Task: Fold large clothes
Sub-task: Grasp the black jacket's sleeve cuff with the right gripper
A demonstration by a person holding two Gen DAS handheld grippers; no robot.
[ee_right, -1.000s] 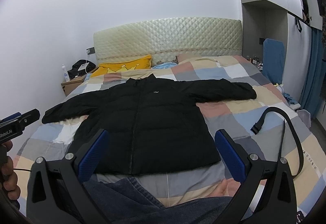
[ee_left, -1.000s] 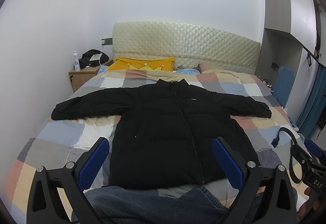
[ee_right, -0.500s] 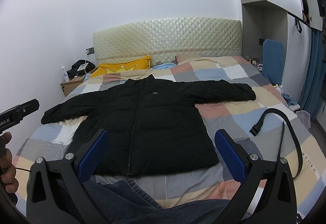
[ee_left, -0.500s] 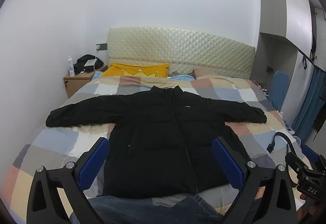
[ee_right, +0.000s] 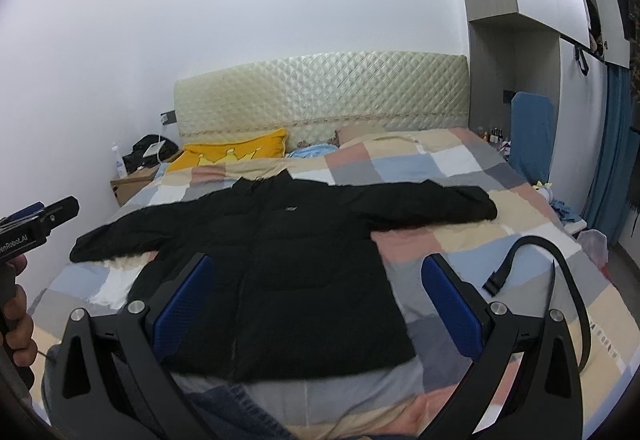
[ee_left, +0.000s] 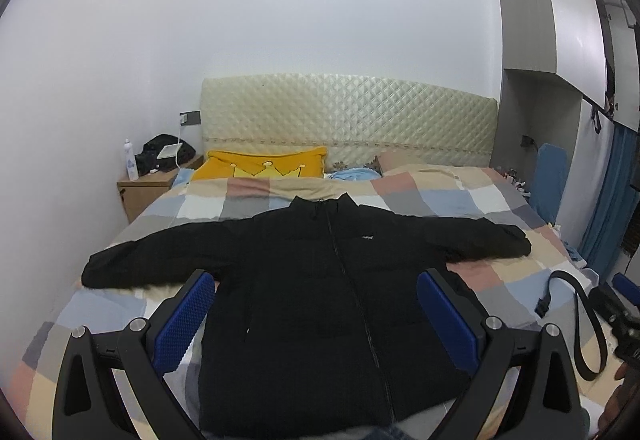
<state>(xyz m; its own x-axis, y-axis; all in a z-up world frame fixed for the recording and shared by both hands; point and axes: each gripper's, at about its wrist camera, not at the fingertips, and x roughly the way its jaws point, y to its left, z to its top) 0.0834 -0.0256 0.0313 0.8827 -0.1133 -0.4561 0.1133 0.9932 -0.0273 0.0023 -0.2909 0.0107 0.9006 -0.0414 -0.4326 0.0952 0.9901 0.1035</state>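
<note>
Black jacket spread flat on bed, 2 grippers agape, seemingly hovering above its hem

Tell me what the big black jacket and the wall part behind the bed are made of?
The black jacket looks like puffy, quilted padded fabric with a matte finish; faint horizontal stitched bands show. The headboard looks like cream faux leather or vinyl, since its diamond quilting has a slight sheen. Neither is certain.

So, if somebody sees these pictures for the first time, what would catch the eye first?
First the black jacket, spread flat with both sleeves out across the checked bedspread. Next the yellow pillow with a crown, against the quilted headboard. Both grippers, left and right, hang open above the jacket's hem.
</note>
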